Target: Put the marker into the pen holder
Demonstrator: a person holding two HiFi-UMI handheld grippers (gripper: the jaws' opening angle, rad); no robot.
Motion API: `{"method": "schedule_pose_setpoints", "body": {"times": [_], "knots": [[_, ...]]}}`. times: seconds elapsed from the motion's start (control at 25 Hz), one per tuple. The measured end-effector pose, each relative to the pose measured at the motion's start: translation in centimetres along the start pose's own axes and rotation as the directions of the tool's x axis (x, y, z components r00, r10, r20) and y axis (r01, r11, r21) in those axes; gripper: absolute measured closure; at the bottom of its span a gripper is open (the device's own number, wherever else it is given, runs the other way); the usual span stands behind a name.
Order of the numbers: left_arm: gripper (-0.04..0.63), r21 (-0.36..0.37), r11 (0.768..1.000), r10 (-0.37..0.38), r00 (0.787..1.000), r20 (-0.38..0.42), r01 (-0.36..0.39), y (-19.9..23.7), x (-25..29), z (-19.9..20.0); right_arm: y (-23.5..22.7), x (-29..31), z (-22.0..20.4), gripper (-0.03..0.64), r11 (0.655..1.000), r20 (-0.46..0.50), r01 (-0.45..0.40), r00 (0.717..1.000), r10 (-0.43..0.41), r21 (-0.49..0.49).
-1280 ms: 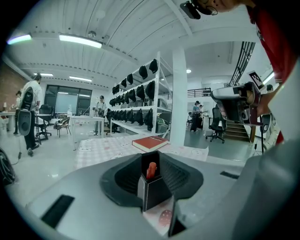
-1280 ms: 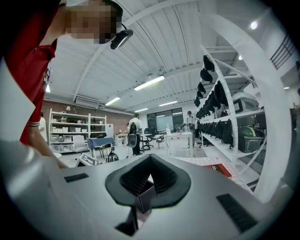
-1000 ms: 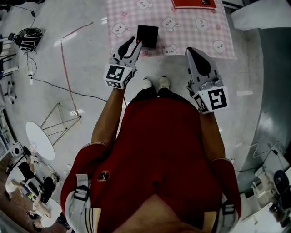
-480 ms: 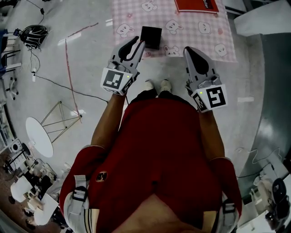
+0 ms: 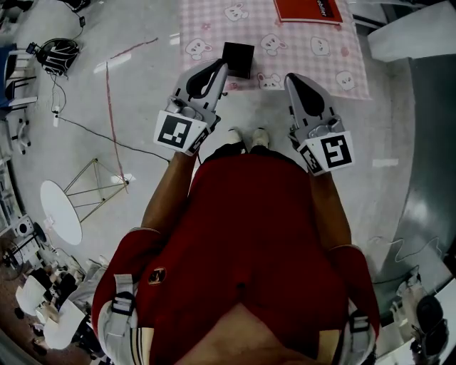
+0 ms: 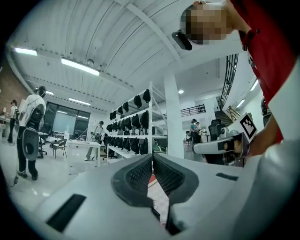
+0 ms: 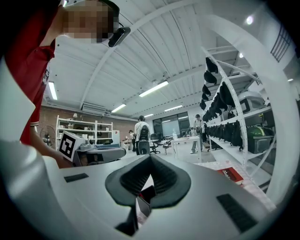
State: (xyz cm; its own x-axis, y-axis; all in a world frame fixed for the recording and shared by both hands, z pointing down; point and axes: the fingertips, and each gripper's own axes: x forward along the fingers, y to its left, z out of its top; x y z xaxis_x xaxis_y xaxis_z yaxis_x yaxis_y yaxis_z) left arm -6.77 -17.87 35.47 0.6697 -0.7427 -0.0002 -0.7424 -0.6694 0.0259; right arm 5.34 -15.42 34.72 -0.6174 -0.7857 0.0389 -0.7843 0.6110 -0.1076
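fingers on the left gripper (image 6: pixel 151 158) are pressed together at the tips with nothing between them, and those on the right gripper (image 7: pixel 150 159) are likewise closed and empty. so we judge the task to be at its very start, the reach not yet made. both grippers are held out above the floor, just short of the near edge of the tabletop (image 5: pixel 214 21) with its pink checked cloth (image 5: pixel 299 50).

the pen holder (image 5: pixel 237 59) – a black square box – stands near that edge, just beyond the left fingertips and off to the left of the right ones. a red book (image 5: pixel 306 8) lies farther back. the marker (image 7: pixel 141 195) we cannot pick out for sure; a small reddish shape just beside the holder, seen through the gap under the right fingers, may be it.

the next move calls for opening one pair of fingers, lowering them astride the marker and closing on its barrel, so it can be stood over the holder's mouth.
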Motion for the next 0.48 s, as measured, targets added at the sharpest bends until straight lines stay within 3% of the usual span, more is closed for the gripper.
{"method": "schedule_pose_setpoints", "body": {"times": [0.48], "knots": [[0.589,0.038,0.999,-0.017,0.998,0.057,0.014,-1.6,-1.2,3.1,1.7,-0.4,0.3,0.618,0.999,0.025,-0.038,0.999,0.038,-0.005]]}}
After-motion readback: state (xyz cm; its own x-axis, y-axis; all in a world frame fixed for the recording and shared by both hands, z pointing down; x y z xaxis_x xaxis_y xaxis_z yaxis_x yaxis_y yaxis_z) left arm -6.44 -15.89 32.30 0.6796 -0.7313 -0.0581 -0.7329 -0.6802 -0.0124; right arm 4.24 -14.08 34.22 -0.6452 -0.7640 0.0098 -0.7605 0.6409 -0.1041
